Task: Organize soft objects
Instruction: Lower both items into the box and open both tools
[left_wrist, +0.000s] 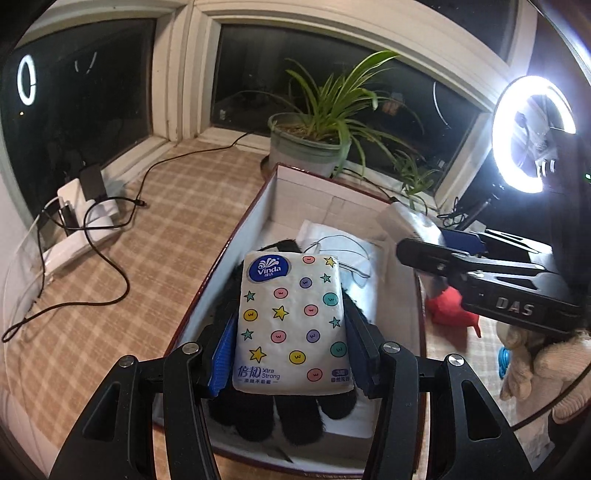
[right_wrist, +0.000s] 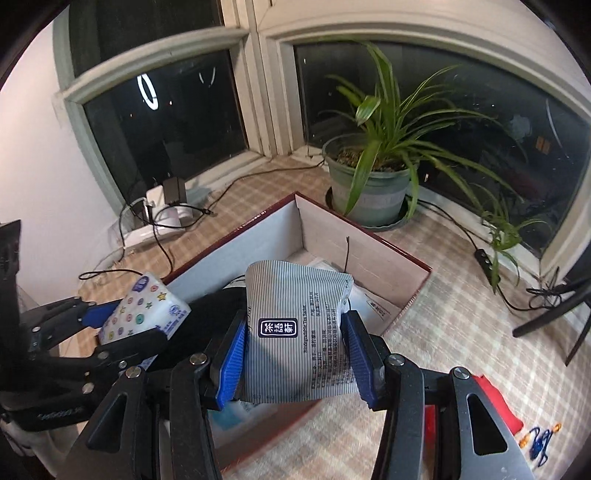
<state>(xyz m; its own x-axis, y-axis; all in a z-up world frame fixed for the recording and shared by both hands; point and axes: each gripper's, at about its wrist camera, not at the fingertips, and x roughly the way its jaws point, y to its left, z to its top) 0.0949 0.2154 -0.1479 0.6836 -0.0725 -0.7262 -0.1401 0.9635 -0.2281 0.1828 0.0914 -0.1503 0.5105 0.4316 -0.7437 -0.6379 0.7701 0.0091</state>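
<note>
Left wrist view shows the left gripper (left_wrist: 291, 325) clamped on a tissue pack (left_wrist: 291, 321), a white packet printed with coloured dots and stars, its blue pads (left_wrist: 221, 354) pressing both long sides. The pack hangs over an open cardboard box (left_wrist: 218, 254) with a dark red rim and pale inner walls. Inside the box, directly under the pack, lies a black fuzzy item (left_wrist: 295, 417), and farther in lies a white face mask (left_wrist: 343, 254) with thin ear loops. At the right edge the right gripper (left_wrist: 417, 236) reaches in over the box wall, carried by a hand in a pale knitted glove (left_wrist: 543, 373); a red soft object (left_wrist: 450, 310) lies on the checked cloth (left_wrist: 110, 332) just outside the box. Right wrist view shows the right gripper closed on a striped tea pouch (right_wrist: 295, 332), pads squeezing its two sides, held above the near part of the same box. To its left the left gripper holds the tissue pack over the box's near left wall. A potted plant (right_wrist: 373, 173) stands beyond the far corner of the box, near the dark window (right_wrist: 166, 118), and a ring light (left_wrist: 532, 133) glows at the right in the left wrist view.
</note>
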